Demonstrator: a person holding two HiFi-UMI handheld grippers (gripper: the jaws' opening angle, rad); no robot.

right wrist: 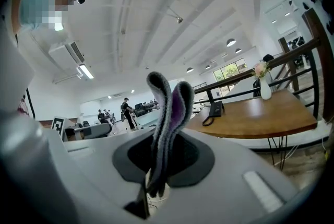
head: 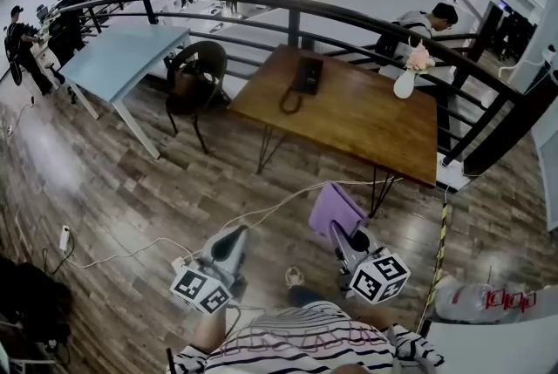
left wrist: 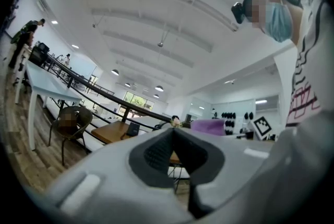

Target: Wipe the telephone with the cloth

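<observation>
Purple cloth (head: 336, 208) is pinched in the right gripper (head: 338, 231), whose jaws are clamped on a folded edge that stands up between them. Beside it, the left gripper (head: 234, 234) has its jaws pressed together with nothing between them. Both are held low over the plank floor (head: 131, 180), well short of the wooden table (head: 366, 124). On that table the black telephone (head: 307, 74) lies near the far left edge, its cord looping toward the near side. It is well apart from the cloth. A white vase (head: 404, 84) of pink flowers stands at the table's far right edge. A dark railing (head: 261, 2) curves behind the table.
</observation>
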